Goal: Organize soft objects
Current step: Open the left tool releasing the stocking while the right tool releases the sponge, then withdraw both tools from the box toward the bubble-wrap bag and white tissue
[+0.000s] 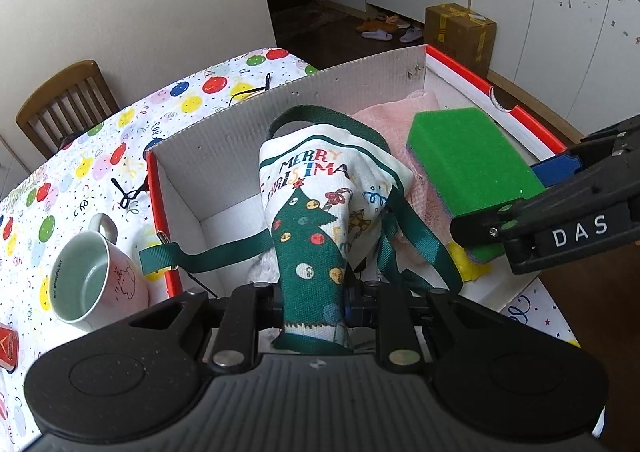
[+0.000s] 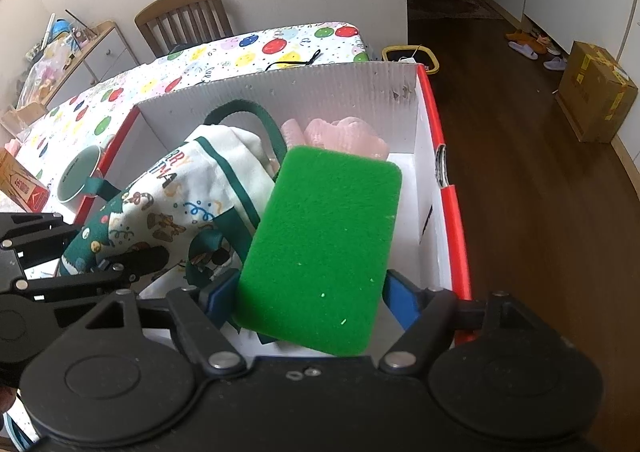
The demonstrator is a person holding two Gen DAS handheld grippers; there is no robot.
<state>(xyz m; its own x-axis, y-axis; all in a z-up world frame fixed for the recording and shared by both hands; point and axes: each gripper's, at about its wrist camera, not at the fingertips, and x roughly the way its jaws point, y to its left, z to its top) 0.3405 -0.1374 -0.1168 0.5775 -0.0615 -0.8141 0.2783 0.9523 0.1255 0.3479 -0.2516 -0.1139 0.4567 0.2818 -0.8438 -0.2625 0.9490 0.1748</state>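
My left gripper [image 1: 316, 306] is shut on a Christmas tote bag [image 1: 316, 220], white with a green tree and green straps, held over the red and white box [image 1: 248, 124]. The bag also shows in the right wrist view [image 2: 176, 188]. My right gripper [image 2: 312, 292] is shut on a green sponge [image 2: 324, 248] and holds it above the box [image 2: 424, 140]. In the left wrist view the sponge [image 1: 468, 164] hangs at the box's right side. A pink cloth [image 1: 384, 120] lies inside the box; it also shows in the right wrist view [image 2: 344, 132].
A pale mug [image 1: 88, 284] stands on the dotted tablecloth [image 1: 80, 156] left of the box. A green strap end [image 1: 160, 256] hangs over the box's left wall. A wooden chair [image 1: 64, 100] stands behind the table. A cardboard carton [image 2: 596, 92] sits on the floor.
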